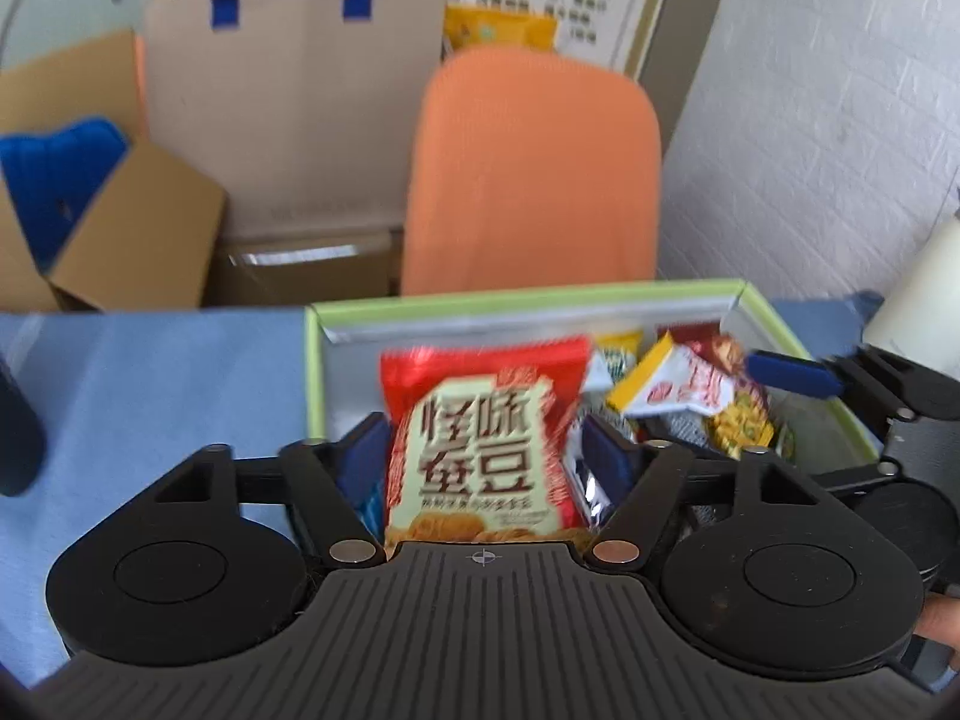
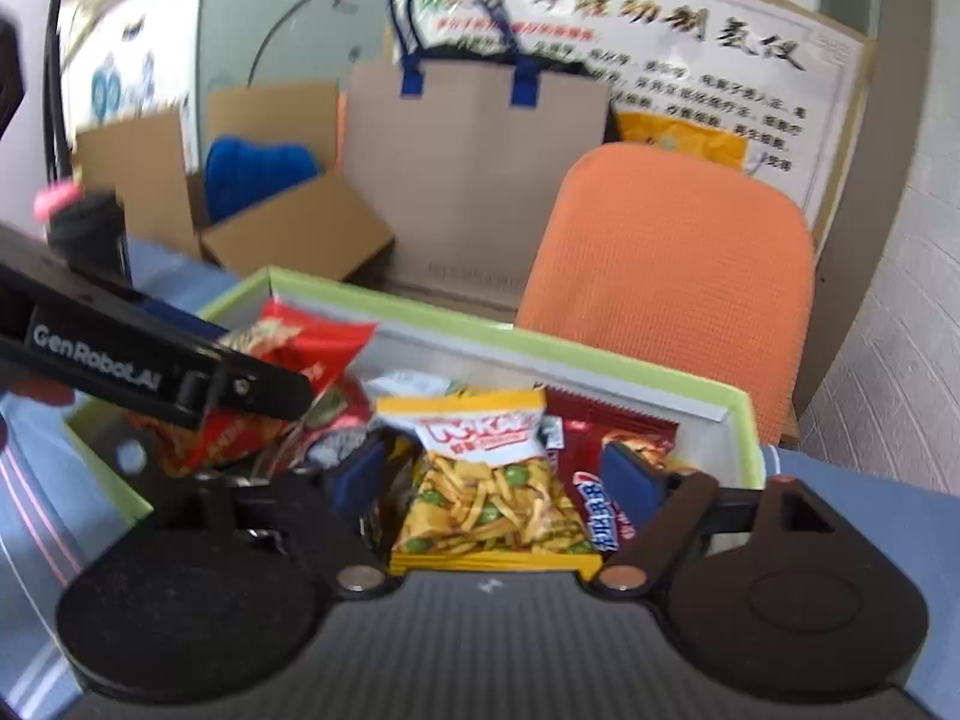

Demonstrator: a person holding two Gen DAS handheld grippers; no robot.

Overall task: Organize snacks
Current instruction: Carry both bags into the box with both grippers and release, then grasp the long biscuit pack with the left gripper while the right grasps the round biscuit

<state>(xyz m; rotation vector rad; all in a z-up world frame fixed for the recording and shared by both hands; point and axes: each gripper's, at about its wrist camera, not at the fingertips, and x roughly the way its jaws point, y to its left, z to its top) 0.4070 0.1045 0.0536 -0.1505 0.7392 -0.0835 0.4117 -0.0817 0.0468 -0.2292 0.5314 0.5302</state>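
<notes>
Left gripper (image 1: 483, 456) clamped on upright red packet (image 1: 486, 444), over box (image 1: 312, 372); right gripper (image 2: 498, 480) gripping yellow packet (image 2: 489, 480), likewise over box.

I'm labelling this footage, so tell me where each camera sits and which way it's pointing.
Left wrist view: sits on the left tongs, looking forward along them at the red snack bag between their fingers, over the green-rimmed box; the right tongs show at the right edge.
Right wrist view: sits on the right tongs, facing the yellow snack pack in the same box; the left tongs cross at left.
Shared: the box, the orange chair, the paper bag.
</notes>
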